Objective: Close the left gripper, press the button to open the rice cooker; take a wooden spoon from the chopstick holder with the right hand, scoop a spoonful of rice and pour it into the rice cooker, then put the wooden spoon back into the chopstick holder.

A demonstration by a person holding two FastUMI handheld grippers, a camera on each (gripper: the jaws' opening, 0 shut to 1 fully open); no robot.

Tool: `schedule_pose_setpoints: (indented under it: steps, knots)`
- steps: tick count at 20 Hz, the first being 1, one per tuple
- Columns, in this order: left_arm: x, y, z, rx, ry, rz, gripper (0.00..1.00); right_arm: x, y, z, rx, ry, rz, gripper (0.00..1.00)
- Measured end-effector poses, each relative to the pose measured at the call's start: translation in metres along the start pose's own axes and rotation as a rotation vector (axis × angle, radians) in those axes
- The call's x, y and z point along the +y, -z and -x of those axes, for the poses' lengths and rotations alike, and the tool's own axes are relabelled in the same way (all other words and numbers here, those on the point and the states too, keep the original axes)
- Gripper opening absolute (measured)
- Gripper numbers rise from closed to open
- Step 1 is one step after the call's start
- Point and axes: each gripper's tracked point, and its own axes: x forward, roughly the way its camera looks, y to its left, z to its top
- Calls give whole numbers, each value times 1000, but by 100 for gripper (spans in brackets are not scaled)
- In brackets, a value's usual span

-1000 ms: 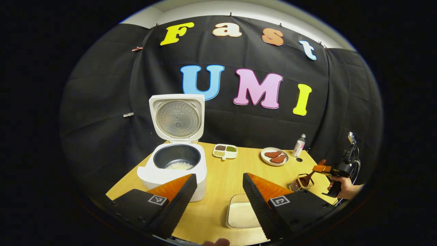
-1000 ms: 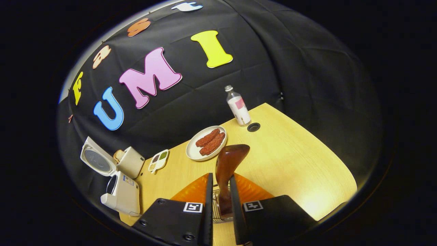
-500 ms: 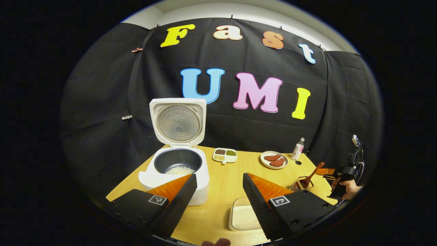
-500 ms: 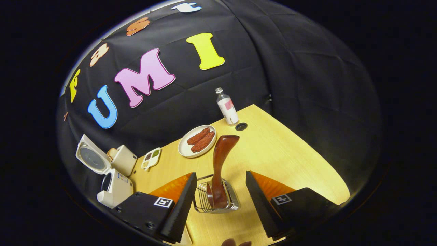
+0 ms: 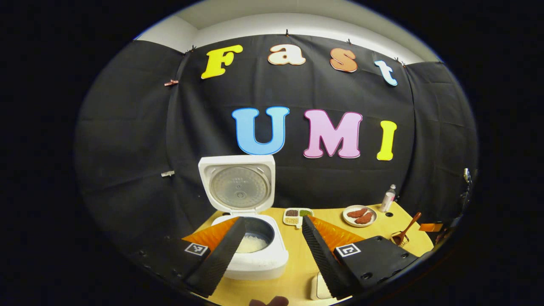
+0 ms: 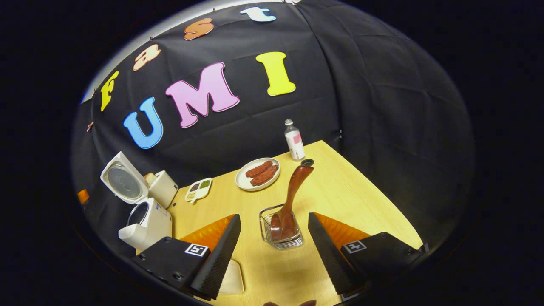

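Wooden spoon (image 6: 290, 199) stands bowl-down in the wire chopstick holder (image 6: 280, 231), at twelve o'clock from my right gripper (image 6: 274, 250), whose jaws are spread wide and hold nothing. My left gripper (image 5: 273, 251) is also parted and empty; the rice cooker (image 5: 255, 250), lid up, sits at eleven o'clock with rice inside.

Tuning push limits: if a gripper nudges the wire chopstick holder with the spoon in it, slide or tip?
Probably tips or skates. The chopstick holder is open wire, so likely light. The wooden spoon leans well above its rim, toward the plate, raising the load. The table looks smooth, so little grip.
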Motion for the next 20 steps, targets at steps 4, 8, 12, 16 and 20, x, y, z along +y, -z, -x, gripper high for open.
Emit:
schedule_pose_setpoints:
  steps: [4, 8, 12, 16, 20]
  knots:
    - [29, -40, -38, -66, -36, 8, 93, 25, -1, 26, -19, -17, 39, 98]
    - [51, -75, -77, -126, -50, -16, 93, 44, 1, 40, -20, -19, 51, 98]
    - [67, -104, -113, -177, -59, -20, 93, 57, -9, 46, -42, -11, 64, 98]
    - [77, -118, -154, -182, -59, 11, 93, 72, -15, 57, -64, -7, 85, 98]
    - [97, -114, -204, -151, -88, 0, 93, 81, -12, 68, -74, 4, 88, 98]
